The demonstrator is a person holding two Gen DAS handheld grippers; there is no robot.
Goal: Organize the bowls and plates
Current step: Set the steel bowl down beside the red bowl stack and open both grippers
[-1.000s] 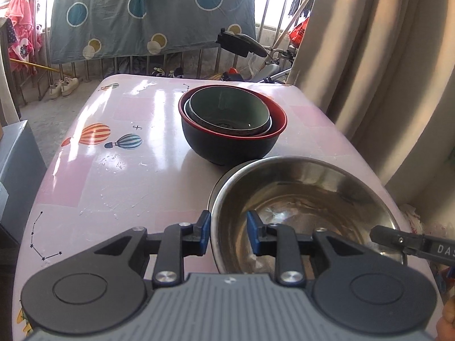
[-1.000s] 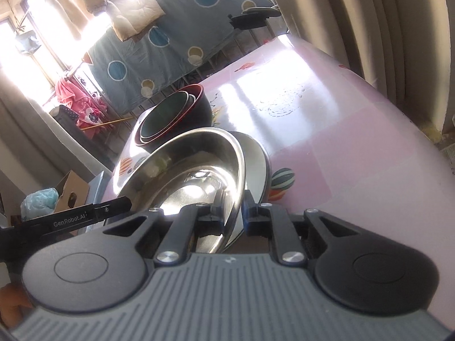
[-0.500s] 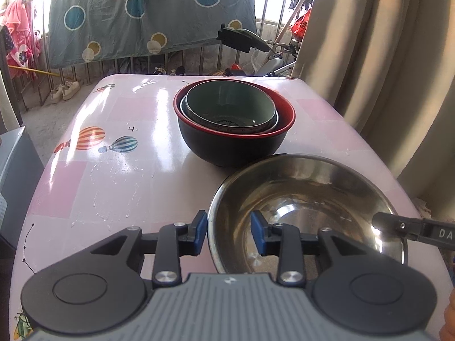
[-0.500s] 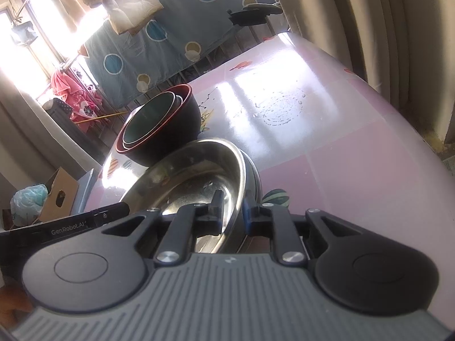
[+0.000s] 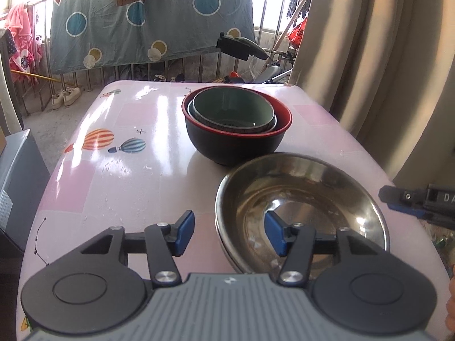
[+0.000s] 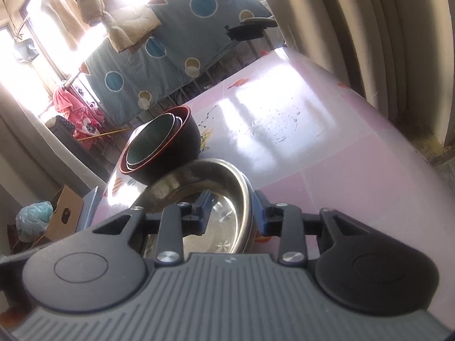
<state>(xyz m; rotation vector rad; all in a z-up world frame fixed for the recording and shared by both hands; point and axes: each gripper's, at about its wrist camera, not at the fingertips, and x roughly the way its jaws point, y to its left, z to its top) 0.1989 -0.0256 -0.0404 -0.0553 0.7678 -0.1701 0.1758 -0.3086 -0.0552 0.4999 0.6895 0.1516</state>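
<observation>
On the pink table sits a steel bowl, close in front of a black bowl that has smaller bowls stacked inside. It looks like two steel bowls, one in the other, as a second rim shows underneath.

The left gripper has its jaws opening, and the rim sits between them with no pad pressing on it. The right gripper is opening too, with the far rim between its jaws and gaps on both sides. So nothing is held right now.

What could go wrong? If a hand pulls back crooked, a finger could catch the rim and tip the steel bowl or slide it. It sits near the table edge on the right side (the table is shiny and may be slippery), so a hard bump could knock it off. A push forward could bang it into the black bowl.

Both hands point forward and slope down toward the table
</observation>
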